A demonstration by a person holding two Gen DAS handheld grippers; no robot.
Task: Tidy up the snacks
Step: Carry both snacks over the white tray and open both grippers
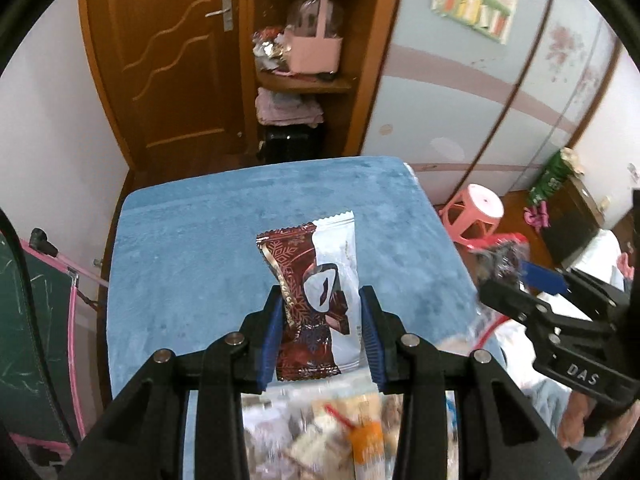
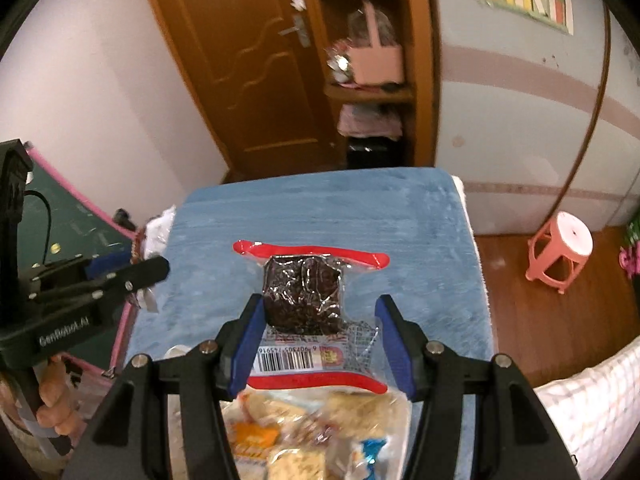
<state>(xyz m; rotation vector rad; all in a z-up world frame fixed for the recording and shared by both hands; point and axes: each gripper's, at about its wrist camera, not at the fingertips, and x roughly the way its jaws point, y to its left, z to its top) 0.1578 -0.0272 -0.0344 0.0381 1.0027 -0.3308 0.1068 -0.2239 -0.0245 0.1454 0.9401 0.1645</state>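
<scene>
1. Up front, my left fingers (image 1: 322, 300) are clenched on a brown-and-white chocolate snack packet (image 1: 316, 300); both blue pads press its sides and it stands upright above the tabletop (image 1: 192, 248).
2. My right fingers (image 2: 318, 312) grip a clear packet with red sealed edges (image 2: 308, 304) holding a dark block of snack. The left pad touches its side. The right pad is at the packet's crinkled clear edge, and I cannot tell how firmly it presses.
3. The tabletop is covered by a blue plush cloth, bare across its far half.
4. Below both pairs of fingers lies a blurred heap of wrapped snacks (image 2: 316, 432), pale and orange wrappers among them.
5. Beyond the far edge stands a brown wooden door (image 1: 176, 60) with a metal handle, and beside it a wooden corner shelf (image 1: 308, 84) bearing a pink basket (image 1: 316, 52) and folded cloth.
6. On the right are pale sliding wardrobe doors (image 1: 480, 100) with a colourful poster (image 1: 476, 0); its writing is too small to read.
7. A pink plastic stool (image 2: 560, 252) stands on the wooden floor.
8. A green board with a pink frame (image 1: 36, 320) leans at the left.
9. Readable writing: "DAS" on my right tool's body in the left view, "GenRobot.AI" on my left tool in the right view, and a barcode with digits on the clear packet.
</scene>
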